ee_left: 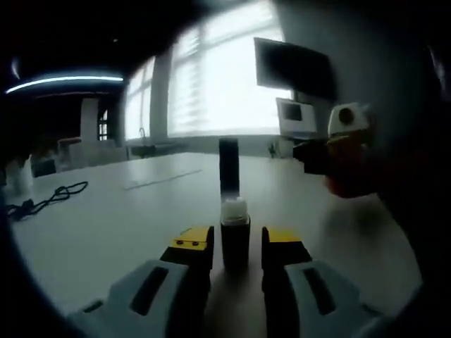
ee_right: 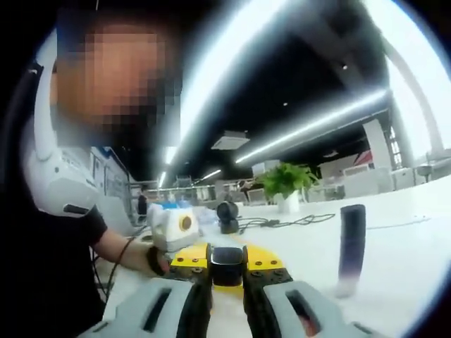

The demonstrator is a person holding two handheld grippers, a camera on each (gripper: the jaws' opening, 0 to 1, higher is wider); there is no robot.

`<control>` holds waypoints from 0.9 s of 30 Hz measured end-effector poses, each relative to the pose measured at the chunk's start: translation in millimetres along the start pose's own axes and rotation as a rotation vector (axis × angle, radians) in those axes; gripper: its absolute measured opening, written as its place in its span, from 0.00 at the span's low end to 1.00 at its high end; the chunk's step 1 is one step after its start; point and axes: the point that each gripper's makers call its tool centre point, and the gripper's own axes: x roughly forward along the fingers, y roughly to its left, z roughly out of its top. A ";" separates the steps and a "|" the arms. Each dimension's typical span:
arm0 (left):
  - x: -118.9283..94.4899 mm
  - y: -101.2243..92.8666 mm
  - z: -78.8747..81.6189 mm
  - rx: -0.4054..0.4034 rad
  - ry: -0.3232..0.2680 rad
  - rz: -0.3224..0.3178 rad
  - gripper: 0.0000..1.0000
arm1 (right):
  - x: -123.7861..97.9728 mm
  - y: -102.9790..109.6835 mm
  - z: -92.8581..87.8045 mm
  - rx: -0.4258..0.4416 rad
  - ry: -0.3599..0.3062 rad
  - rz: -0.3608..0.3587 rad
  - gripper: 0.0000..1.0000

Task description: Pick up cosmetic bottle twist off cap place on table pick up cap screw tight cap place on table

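Apparently a dark cosmetic bottle with white neck (ee_left: 235, 236) is clamped in the left gripper (ee_left: 236, 243), a small black cap (ee_right: 226, 265) in the right gripper (ee_right: 226, 266), its lower part hidden by the jaws.

Open-plan office or lab space: long white table (ee_left: 106, 225), wall-mounted monitor (ee_left: 292, 67), large blinded windows (ee_left: 218, 77), strip ceiling lights (ee_right: 310, 127), potted plant (ee_right: 285, 184), loose cables (ee_left: 46, 198) on the desk.

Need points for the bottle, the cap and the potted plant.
bottle (ee_left: 235, 239): left gripper view, dark body between the jaws.
cap (ee_right: 227, 265): right gripper view, dark face between the jaws.
potted plant (ee_right: 285, 180): right gripper view, green leaves.
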 end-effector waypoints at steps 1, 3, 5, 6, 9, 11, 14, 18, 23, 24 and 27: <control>-2.1 0.2 0.4 -0.004 -0.003 0.001 0.21 | 0.3 -1.1 -0.7 -0.004 0.002 -0.006 0.11; -8.3 1.1 3.0 -0.019 -0.017 0.012 0.21 | 1.0 -2.2 -2.1 -0.014 0.006 -0.012 0.11; -14.9 -0.5 5.6 -0.013 -0.032 0.014 0.21 | 1.9 -3.9 -4.1 -0.025 0.012 -0.023 0.11; -17.5 -1.7 6.1 -0.006 -0.035 0.014 0.21 | 1.8 -5.2 -5.5 -0.032 0.017 -0.029 0.11; -23.9 -3.5 12.6 -0.009 -0.071 0.019 0.20 | 1.0 -10.6 -10.8 -0.043 0.033 -0.052 0.11; -27.6 -4.0 14.1 -0.020 -0.081 0.026 0.21 | 0.0 -16.4 -16.2 -0.072 0.056 -0.080 0.11; -31.7 -1.7 9.0 -0.020 -0.061 0.056 0.21 | -0.2 -19.1 -24.3 -0.104 0.088 -0.100 0.11; -36.6 3.7 11.7 -0.011 -0.077 0.084 0.21 | 1.8 -18.3 -32.3 -0.130 0.112 -0.106 0.11; -33.9 0.7 6.3 0.013 -0.042 0.080 0.21 | 1.2 -32.5 -48.8 -0.156 0.184 -0.160 0.11; -34.5 -1.0 8.7 0.026 -0.052 0.077 0.20 | -0.9 -37.2 -55.9 -0.153 0.219 -0.182 0.11; -35.1 3.0 11.1 0.014 -0.065 0.086 0.20 | 2.0 -34.9 -62.5 -0.191 0.253 -0.181 0.11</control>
